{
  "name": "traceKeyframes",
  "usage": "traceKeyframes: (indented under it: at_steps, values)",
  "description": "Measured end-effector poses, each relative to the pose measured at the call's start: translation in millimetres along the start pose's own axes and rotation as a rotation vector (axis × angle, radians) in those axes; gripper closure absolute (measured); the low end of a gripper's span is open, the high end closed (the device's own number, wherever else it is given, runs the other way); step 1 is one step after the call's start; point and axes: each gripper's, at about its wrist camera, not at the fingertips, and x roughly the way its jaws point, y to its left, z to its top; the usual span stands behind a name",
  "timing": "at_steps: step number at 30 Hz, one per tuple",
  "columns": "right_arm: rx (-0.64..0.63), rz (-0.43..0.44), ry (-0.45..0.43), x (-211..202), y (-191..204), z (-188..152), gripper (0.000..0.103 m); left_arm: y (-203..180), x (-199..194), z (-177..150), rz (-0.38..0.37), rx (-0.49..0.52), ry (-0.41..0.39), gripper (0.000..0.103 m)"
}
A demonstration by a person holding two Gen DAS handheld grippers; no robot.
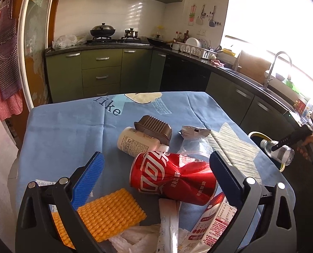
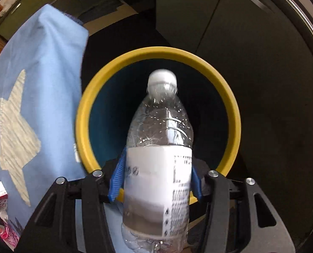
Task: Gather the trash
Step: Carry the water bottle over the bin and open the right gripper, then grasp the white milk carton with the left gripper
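Plastic bottle (image 2: 158, 164) clamped between right gripper (image 2: 155, 181) pads, cap pointing ahead into yellow-rimmed bin (image 2: 233, 113) just beyond the tips | step: drop-off — next likely needs jaws to part over the opening | left gripper (image 1: 155, 169) jaws apart, crushed red can (image 1: 173, 175) between the tips — probably next pick | table (image 1: 57, 130) beneath

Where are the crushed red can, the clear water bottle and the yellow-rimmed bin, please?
crushed red can (image 1: 173, 175), left wrist view, dented red side.
clear water bottle (image 2: 158, 168), right wrist view, white label.
yellow-rimmed bin (image 2: 233, 113), right wrist view, right side of rim.
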Motion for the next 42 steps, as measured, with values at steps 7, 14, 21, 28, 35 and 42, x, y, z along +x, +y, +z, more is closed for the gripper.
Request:
traceKeyframes:
  at_steps: [7, 14, 21, 28, 35, 42]
  values:
    - [0.015, 0.054, -0.064, -20.4, -6.8, -14.4, 0.044, -13.3, -0.5, -1.2, -0.058, 0.045, 0.006, 0.005]
    - [-0.029, 0.134, -0.14, -44.2, 8.9, -49.1, 0.04, -40.9, -13.8, -4.9, -0.202, 0.119, 0.045, 0.005]
    - [-0.046, 0.236, -0.213, -65.6, 1.6, -97.7, 0.039, -71.6, -31.1, -19.4, -0.315, 0.247, 0.114, 0.005]
    - [-0.05, 0.323, -0.25, -79.5, 0.1, -134.2, 0.037, -100.1, -37.0, -37.5, -0.373, 0.406, 0.185, 0.005]
    - [-0.074, 0.356, -0.266, -84.7, 3.6, -151.0, 0.037, -110.8, -22.7, -46.3, -0.333, 0.478, 0.268, 0.005]
    - [-0.081, 0.376, -0.257, -77.7, 2.8, -152.7, 0.036, -104.2, -13.2, -50.2, -0.32, 0.454, 0.324, 0.019]
